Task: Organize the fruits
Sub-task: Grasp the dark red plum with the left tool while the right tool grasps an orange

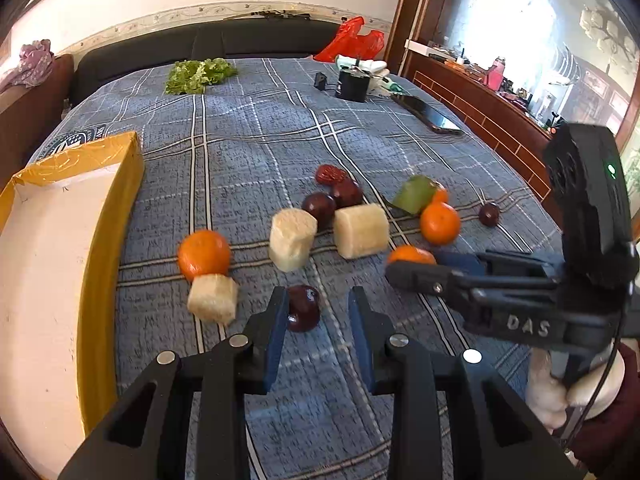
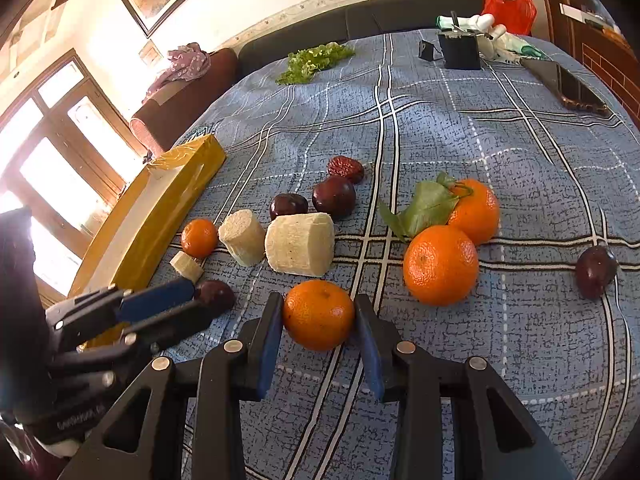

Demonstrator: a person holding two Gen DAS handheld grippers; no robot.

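Note:
Fruits lie on a blue plaid bedspread (image 1: pixel 248 136). My left gripper (image 1: pixel 318 306) is open, its jaws around a dark plum (image 1: pixel 304 308) that sits against the left pad. My right gripper (image 2: pixel 319 314) has its jaws on both sides of a small orange (image 2: pixel 319 315) resting on the cloth, pads touching or nearly touching it. The same orange shows in the left wrist view (image 1: pixel 410 255). Other oranges (image 2: pixel 440 265) (image 1: pixel 204 255), white sugarcane chunks (image 1: pixel 292 238) (image 2: pixel 300 243), dark plums (image 2: pixel 334 196) and a red date (image 1: pixel 330 175) lie scattered.
A yellow-rimmed box (image 1: pixel 108 232) with a white inside stands at the left. Lettuce (image 1: pixel 198 74), a black container (image 1: pixel 352 85), a phone (image 1: pixel 430 114) and a red bag (image 1: pixel 352 42) lie farther back. A lone plum (image 2: pixel 595 266) sits at the right.

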